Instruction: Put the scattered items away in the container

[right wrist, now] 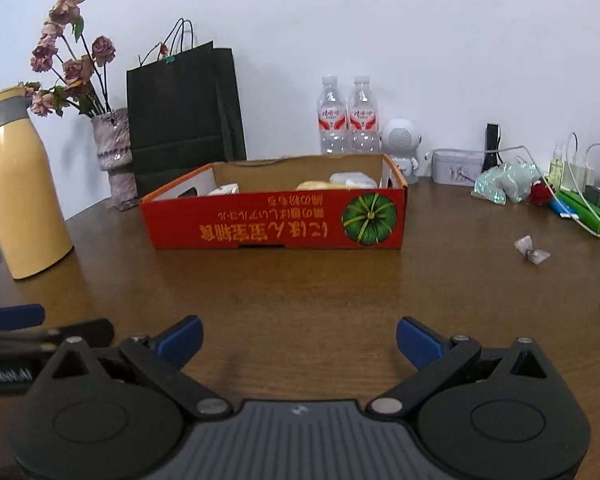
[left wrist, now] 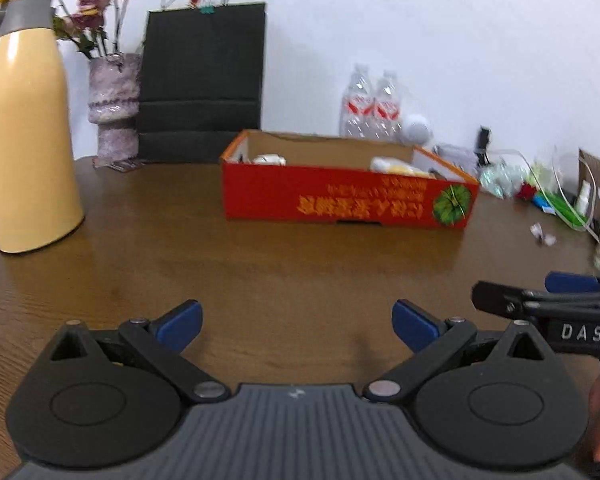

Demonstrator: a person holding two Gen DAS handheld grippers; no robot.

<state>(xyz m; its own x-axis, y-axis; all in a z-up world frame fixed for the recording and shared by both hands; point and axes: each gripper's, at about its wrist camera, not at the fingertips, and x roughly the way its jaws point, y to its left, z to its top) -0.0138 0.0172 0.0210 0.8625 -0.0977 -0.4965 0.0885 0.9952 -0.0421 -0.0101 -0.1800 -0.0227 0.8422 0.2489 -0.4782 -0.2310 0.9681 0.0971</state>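
A red cardboard box [left wrist: 340, 200] [right wrist: 276, 220] with a pumpkin print stands open at mid-table, with a few pale wrapped items [left wrist: 396, 166] [right wrist: 352, 180] inside. A small crumpled wrapper [left wrist: 542, 236] [right wrist: 532, 252] lies on the table right of the box. My left gripper [left wrist: 298, 326] is open and empty, low over the near table. My right gripper [right wrist: 300, 344] is open and empty beside it; it also shows at the right edge of the left wrist view [left wrist: 540, 300].
A yellow thermos [left wrist: 24, 120] [right wrist: 20, 188] stands at left. A vase of dried roses [right wrist: 112, 152] and a black paper bag [right wrist: 184, 116] stand behind the box. Two water bottles [right wrist: 348, 116], a white speaker [right wrist: 400, 140], a tin and cluttered cables [right wrist: 572, 184] line the back right.
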